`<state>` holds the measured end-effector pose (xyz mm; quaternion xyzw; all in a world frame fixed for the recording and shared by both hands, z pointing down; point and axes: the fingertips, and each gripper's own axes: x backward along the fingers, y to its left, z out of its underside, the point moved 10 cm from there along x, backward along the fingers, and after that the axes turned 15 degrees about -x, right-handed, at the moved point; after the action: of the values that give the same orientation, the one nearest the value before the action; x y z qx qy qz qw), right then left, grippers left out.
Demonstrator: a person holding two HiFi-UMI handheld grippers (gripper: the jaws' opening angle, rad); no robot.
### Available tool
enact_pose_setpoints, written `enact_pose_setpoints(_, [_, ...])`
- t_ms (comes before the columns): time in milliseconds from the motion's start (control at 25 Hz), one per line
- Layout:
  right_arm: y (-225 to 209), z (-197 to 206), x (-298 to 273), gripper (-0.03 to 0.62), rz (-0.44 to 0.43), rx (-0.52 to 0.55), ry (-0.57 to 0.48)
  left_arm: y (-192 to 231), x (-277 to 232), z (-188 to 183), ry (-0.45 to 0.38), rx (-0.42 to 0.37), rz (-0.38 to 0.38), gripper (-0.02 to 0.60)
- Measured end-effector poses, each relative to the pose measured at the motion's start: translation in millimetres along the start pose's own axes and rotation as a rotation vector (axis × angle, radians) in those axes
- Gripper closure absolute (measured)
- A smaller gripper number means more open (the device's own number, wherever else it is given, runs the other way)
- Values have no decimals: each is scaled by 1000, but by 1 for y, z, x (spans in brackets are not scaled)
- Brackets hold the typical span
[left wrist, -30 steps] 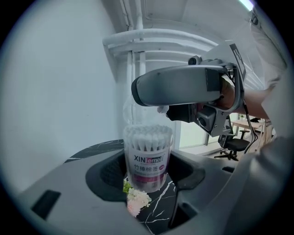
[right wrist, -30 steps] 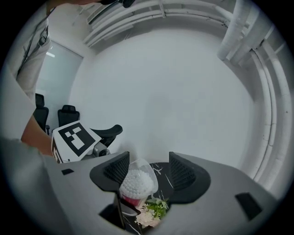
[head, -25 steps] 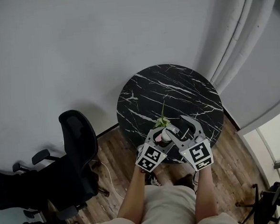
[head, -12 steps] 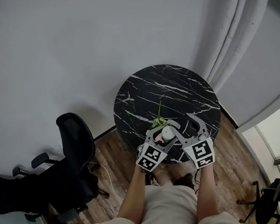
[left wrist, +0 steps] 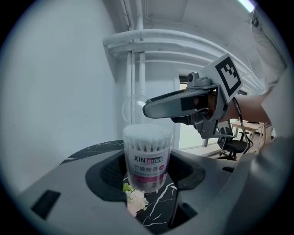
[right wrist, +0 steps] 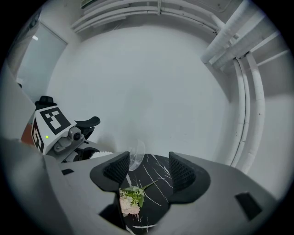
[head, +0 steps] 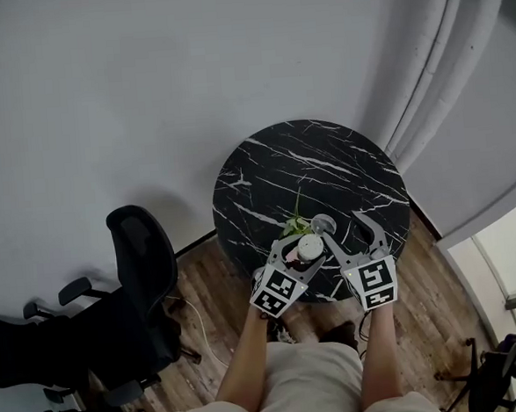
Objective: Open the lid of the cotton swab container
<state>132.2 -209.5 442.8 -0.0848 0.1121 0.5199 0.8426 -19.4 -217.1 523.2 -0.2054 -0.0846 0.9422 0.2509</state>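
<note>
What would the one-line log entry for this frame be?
left claw: shut on cotton swab container | right claw: open, nothing between jaws | lid: off the container mouth, standing on edge | task: lid open

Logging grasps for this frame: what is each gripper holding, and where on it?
The left gripper clamps the cotton swab container around its lower body. The right gripper holds nothing: jaws apart, clear lid beside one tip.

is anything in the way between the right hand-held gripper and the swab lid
Nothing visible does. The clear lid stands raised off the container, right at one jaw tip of the open right hand-held gripper. The left hand-held gripper clamps the container; the flowers lie lower, out of the way.
</note>
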Motion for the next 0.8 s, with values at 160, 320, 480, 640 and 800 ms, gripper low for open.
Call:
enact_pose_setpoints(160, [-3,4,-2,309,27,6,6,2,1,-1,-7,0,1,318])
enact_pose_setpoints(320, [-8,6,-3,309,44,-17,13,1,0,-2,-6,-6,7,318])
enact_pose_setpoints(480, [-14,9,-4,309,62,-41,22,0,-1,-3,-3,-16,13,318])
enact_pose_setpoints(640, [-15,14,-5,309,63,-81,24,-2,0,-4,-1,-23,14,318])
enact_pose_setpoints(800, [-14,18,-9,309,44,-149,21,-2,1,-3,-3,-25,9,318])
